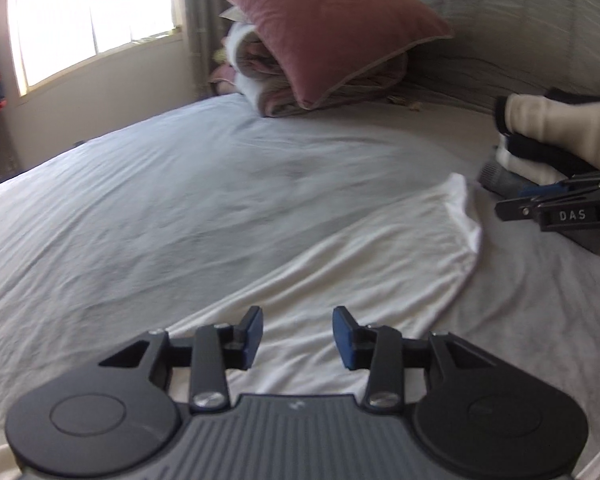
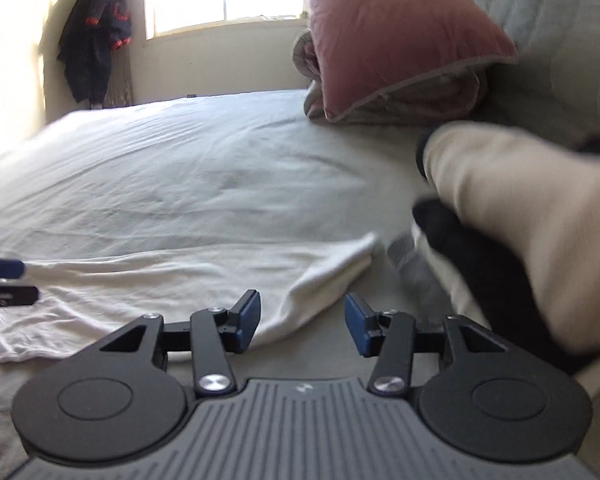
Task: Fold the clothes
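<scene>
Both grippers tilt down over the bed (image 1: 180, 184). The left gripper (image 1: 297, 336) hangs above the white shirt (image 1: 340, 264), jaws apart with nothing between them. The right gripper (image 2: 301, 322) sits at the shirt's folded corner, jaws also apart and empty. The shirt lies flat on the sheet, wrinkled, one edge doubled over. Just beside it stands a pile (image 1: 548, 140) of folded clothes, cream and black, below a pink pillow (image 1: 332, 28).
</scene>
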The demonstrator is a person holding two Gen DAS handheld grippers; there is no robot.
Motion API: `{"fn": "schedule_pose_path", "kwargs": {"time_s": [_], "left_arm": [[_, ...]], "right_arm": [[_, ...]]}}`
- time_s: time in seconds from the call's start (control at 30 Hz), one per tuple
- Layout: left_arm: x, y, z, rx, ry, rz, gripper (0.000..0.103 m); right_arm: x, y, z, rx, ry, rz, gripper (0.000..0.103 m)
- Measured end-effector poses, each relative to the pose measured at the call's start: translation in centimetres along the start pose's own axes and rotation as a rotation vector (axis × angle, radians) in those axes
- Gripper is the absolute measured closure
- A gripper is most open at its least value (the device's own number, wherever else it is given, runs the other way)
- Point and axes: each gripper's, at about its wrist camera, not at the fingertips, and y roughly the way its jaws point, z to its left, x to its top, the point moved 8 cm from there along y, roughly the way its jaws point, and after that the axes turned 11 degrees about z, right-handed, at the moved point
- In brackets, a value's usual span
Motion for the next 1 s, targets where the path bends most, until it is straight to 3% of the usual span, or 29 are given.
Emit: {"fn": "schedule_pose_path", "kwargs": {"time_s": [0.2,0.33,0.47,0.63,0.7,0.77,0.87,0.93,0.97,1.0], "left_arm": [[4.4,4.7,-3.1,-0.066,0.001,0.076,0.062],[8.1,7.9,-4.7,-0.092,-0.01,0.075,0.062],[11.2,11.2,-6.5,-0.116,0.001,0.071,0.062],[13.1,14.0,-8.9,-0.175,0.032,0.072,0.062],[13.6,14.8,-9.7,-0.202,0.04,0.074,0.063],[14.0,15.5,-10.6,-0.229,0.055,0.074,0.064],[14.6,15.6,-11.7,-0.27,0.076,0.077,0.064],[14.8,15.7,-12.3,-0.292,0.077,0.084,0.069],[14.9,15.7,-12.6,-0.282,0.084,0.09,0.079],[14.9,15.8,-12.9,-0.264,0.095,0.095,0.099]], "right_arm": [[-1.0,1.6,-3.2,0.085,0.521,-0.044,0.053],[-1.8,2.8,-5.0,0.036,0.79,-0.129,0.065],[-0.9,3.8,-3.5,-0.008,0.738,-0.185,0.064],[0.0,5.2,-2.2,-0.037,0.649,-0.19,0.065],[0.1,5.6,-2.2,-0.019,0.648,-0.19,0.072],[0.1,5.8,-2.4,0.017,0.675,-0.18,0.1],[-0.2,5.5,-2.8,0.035,0.739,-0.188,0.102],[-0.4,4.7,-3.1,0.006,0.771,-0.212,0.102],[-0.5,4.3,-3.3,-0.014,0.785,-0.227,0.102],[-0.6,3.9,-3.4,-0.034,0.796,-0.24,0.102]]}}
